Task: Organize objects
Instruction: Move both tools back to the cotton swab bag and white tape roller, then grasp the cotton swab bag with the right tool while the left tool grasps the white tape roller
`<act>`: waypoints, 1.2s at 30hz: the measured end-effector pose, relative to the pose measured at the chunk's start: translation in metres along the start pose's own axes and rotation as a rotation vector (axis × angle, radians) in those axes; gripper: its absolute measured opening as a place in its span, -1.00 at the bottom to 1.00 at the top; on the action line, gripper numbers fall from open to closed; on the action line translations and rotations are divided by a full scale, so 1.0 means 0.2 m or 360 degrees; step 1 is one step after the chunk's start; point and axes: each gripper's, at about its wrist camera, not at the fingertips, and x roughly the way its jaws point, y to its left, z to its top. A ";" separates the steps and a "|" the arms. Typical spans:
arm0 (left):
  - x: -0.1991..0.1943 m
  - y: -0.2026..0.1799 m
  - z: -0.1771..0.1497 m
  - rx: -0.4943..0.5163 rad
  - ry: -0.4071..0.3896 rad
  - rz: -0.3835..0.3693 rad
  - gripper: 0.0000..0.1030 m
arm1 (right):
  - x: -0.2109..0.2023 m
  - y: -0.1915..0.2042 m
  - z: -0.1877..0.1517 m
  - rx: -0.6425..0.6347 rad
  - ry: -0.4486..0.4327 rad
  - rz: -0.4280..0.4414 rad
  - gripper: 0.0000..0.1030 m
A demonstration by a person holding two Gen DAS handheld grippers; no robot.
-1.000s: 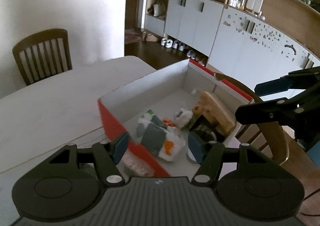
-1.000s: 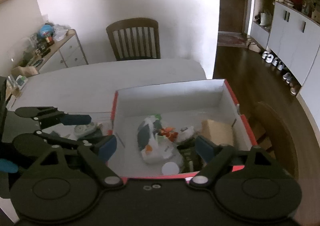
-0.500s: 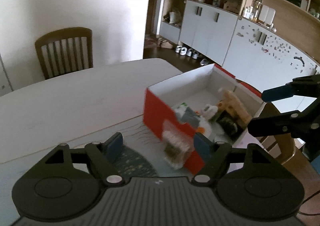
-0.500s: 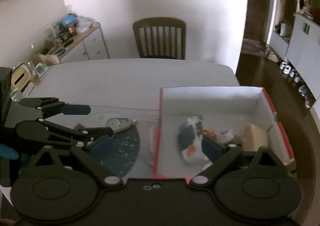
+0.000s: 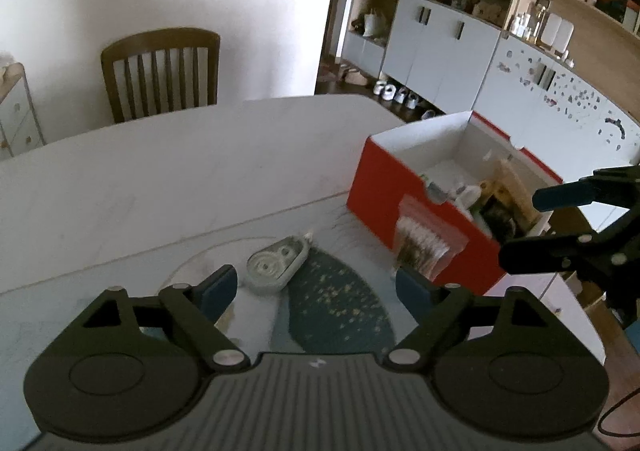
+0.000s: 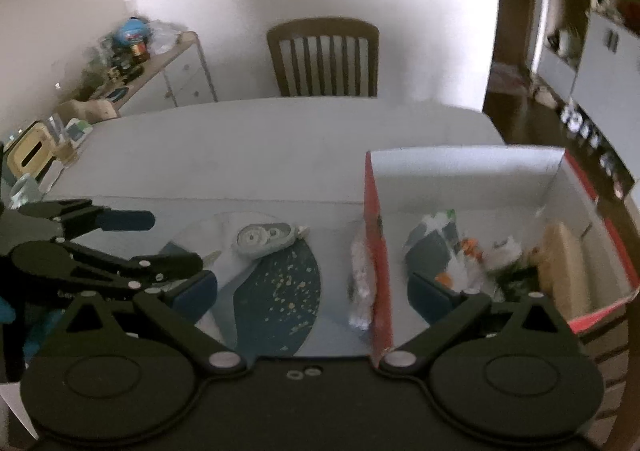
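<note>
Lying just past the wide-open, empty left tongs (image 5: pixel 316 289), the tape dispenser (image 5: pixel 276 264) points far-right toward the red box (image 5: pixel 404 207); right tongs (image 6: pixel 312 291) also gaping, empty.

Correction-tape dispenser (image 5: pixel 276 265) beside red box (image 5: pixel 404 207)

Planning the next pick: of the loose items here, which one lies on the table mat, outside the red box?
The grey correction tape dispenser. It lies flat on the mat, alone; the plush toys and wooden block already sit inside the red box.
</note>
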 end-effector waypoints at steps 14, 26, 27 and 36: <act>0.23 0.21 -0.11 0.0085 0.0063 -0.0012 0.77 | 0.20 0.06 -0.07 0.0323 0.0088 -0.0151 0.92; 0.47 0.22 -0.09 0.0313 0.0102 -0.0105 0.77 | 0.39 0.08 -0.08 0.0728 0.0021 -0.0389 0.83; 0.49 0.22 -0.08 0.0324 0.0104 -0.0111 0.77 | 0.41 0.08 -0.08 0.0763 0.0014 -0.0409 0.84; 0.59 0.23 -0.07 0.0389 0.0096 -0.0101 0.77 | 0.51 0.10 0.00 0.1086 -0.0072 -0.0655 0.86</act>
